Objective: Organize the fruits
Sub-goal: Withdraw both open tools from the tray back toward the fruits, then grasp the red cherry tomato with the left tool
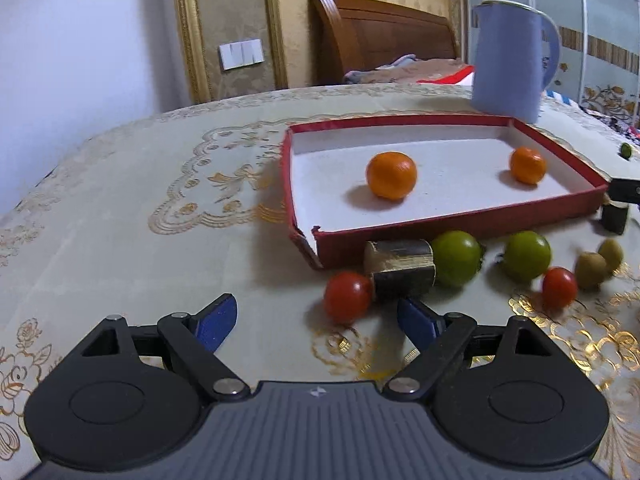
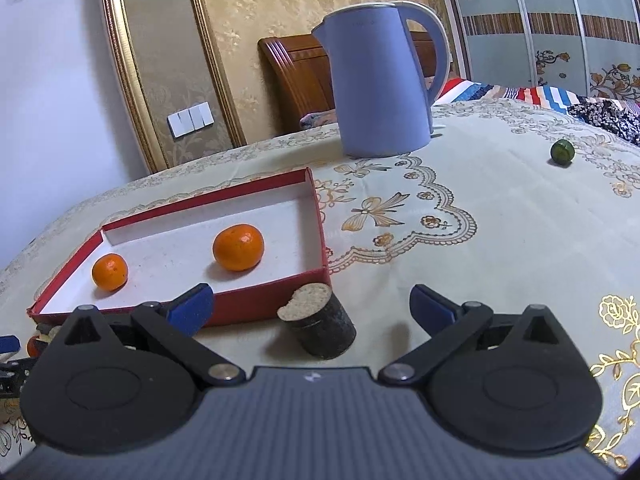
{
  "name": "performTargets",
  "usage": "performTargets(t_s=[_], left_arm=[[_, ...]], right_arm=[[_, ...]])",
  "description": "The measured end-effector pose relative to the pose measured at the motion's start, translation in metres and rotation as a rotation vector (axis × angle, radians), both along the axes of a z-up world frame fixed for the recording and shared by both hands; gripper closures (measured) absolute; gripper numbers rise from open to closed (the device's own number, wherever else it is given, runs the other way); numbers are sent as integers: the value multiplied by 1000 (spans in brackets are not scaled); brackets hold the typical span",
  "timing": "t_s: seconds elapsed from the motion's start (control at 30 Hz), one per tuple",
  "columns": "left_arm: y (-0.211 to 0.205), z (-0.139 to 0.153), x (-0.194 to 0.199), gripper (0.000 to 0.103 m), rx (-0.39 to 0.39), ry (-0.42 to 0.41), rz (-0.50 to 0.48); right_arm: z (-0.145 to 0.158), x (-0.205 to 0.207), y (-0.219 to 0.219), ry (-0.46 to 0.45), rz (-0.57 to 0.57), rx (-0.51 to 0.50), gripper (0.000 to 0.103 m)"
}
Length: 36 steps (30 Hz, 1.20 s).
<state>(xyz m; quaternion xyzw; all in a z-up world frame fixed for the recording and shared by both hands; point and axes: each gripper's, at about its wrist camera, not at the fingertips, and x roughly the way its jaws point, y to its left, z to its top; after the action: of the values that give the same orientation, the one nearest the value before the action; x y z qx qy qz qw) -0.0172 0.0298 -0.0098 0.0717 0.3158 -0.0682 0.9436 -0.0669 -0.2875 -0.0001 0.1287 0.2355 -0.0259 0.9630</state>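
Observation:
A red tray point(image 1: 460, 222) with a white floor holds two oranges point(image 1: 391, 175) point(image 1: 528, 165); the tray also shows in the right wrist view point(image 2: 264, 296). In front of it lie a red tomato point(image 1: 347, 297), a dark sugarcane piece point(image 1: 400, 268), two green fruits point(image 1: 456, 258) point(image 1: 526, 255), another tomato point(image 1: 559, 287) and small olive-coloured fruits point(image 1: 591, 265). My left gripper point(image 1: 316, 322) is open, just short of the first tomato. My right gripper point(image 2: 312, 306) is open, with a second sugarcane piece point(image 2: 320, 326) between its fingers, untouched.
A blue kettle point(image 2: 380, 88) stands behind the tray. A small dark green fruit point(image 2: 562, 153) lies alone at the far right. An embroidered cloth point(image 1: 140, 208) covers the table. A bed and wardrobe are behind.

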Motion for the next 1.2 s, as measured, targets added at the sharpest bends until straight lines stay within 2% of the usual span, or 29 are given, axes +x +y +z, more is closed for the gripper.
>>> performTargets(t_s=[0.1,0.23,0.37,0.47,0.5,0.57,0.7,0.87,1.2], left_arm=[[1,-1,1,15,31,-24,71],[0,-1,-1,16,39,-24,82],[-9,0,-9,50,49,-35,22],[-18,-1,-11,51,96,-59,11],[-19,-1,-11,57,97,-61,0],[-18,-1,-12,62,88,-57,-24],[-13,-1,-8,65,46,-41,-50],[0,0,-1,65,-68,-4,-45],[-1,-2,0,65,-65,-11,-53]], right_arm=[[-1,1,-2,6,-1,11,0],[-1,1,-2,9,0,13,0],[-2,3,-2,21,-2,15,0],[-2,3,-3,24,-7,18,0],[-2,3,-4,23,-8,19,0],[-2,3,-3,21,-9,17,0],[-2,2,-2,26,-7,11,0],[-1,2,-1,29,-4,5,0],[-1,3,0,43,-5,3,0]])
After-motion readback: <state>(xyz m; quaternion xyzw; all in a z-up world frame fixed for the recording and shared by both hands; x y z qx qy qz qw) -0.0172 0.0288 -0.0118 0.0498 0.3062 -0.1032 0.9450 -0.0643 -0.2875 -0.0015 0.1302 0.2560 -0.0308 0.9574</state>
